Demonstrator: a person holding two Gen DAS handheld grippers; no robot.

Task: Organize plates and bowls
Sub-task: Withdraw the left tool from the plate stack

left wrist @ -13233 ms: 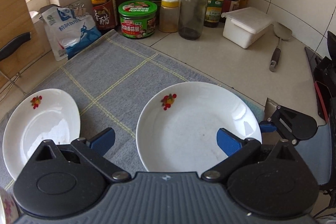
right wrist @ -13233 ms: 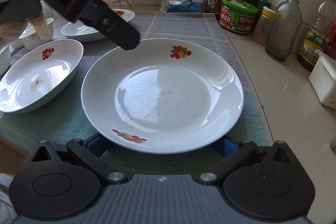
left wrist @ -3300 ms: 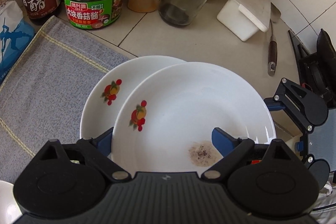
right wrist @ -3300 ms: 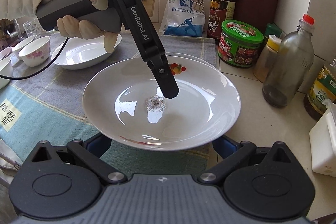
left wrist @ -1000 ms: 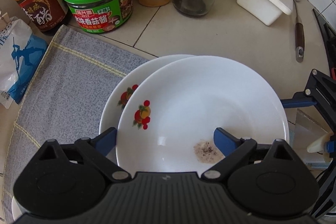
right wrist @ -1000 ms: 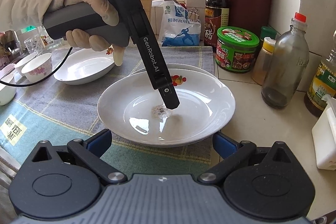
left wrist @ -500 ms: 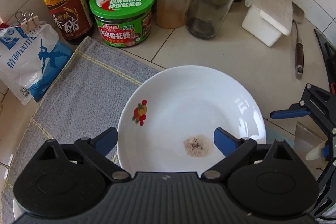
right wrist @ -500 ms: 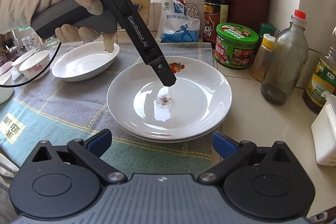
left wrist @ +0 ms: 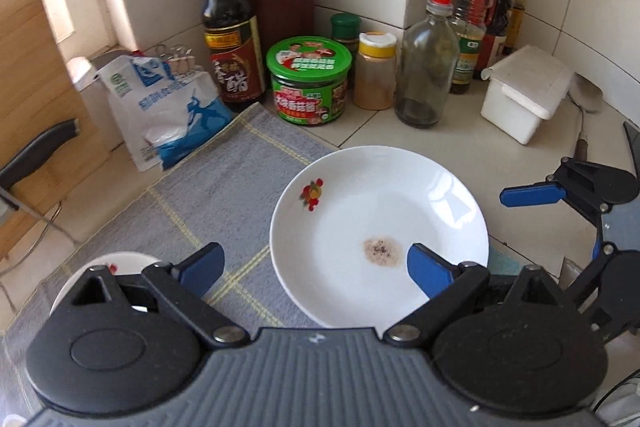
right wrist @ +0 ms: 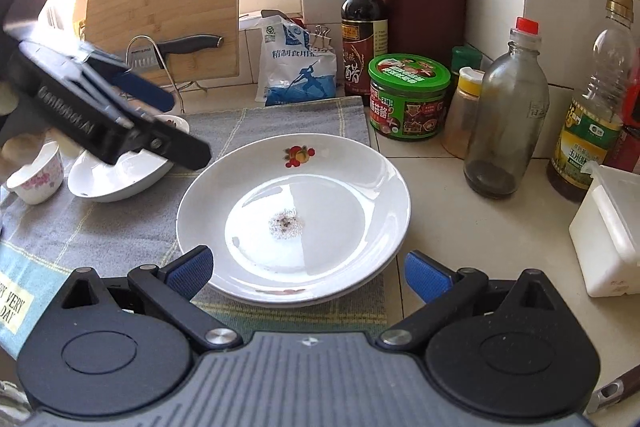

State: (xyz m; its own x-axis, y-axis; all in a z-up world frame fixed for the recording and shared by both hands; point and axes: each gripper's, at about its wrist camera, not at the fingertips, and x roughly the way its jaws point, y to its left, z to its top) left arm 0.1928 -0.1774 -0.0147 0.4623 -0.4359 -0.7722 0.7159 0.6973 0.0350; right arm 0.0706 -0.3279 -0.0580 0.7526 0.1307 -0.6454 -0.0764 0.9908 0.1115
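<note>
Two white plates with a fruit motif lie stacked (right wrist: 294, 215) on the grey cloth (right wrist: 120, 227); the top plate (left wrist: 380, 239) has a dark speckled smear in its middle. My left gripper (left wrist: 316, 267) is open and empty, above and left of the stack. From the right wrist it shows as the left gripper (right wrist: 168, 121) over a white oval dish (right wrist: 116, 183). My right gripper (right wrist: 310, 273) is open, and the stack's near rim lies between its fingers without being pressed. One blue pad (left wrist: 532, 195) of it shows right of the plate.
A small flowered bowl (right wrist: 36, 179) stands left of the oval dish. Behind the plates are a salt bag (left wrist: 172, 107), a vinegar bottle (left wrist: 230, 27), a green jar (left wrist: 308, 83), a glass bottle (left wrist: 428, 67) and a white box (left wrist: 524, 91). A knife (right wrist: 180, 45) leans on a board.
The top plate, offset a second ago, now sits squarely on the lower one. My left gripper has drawn up and to the left, off the stack. The right gripper barely moved.
</note>
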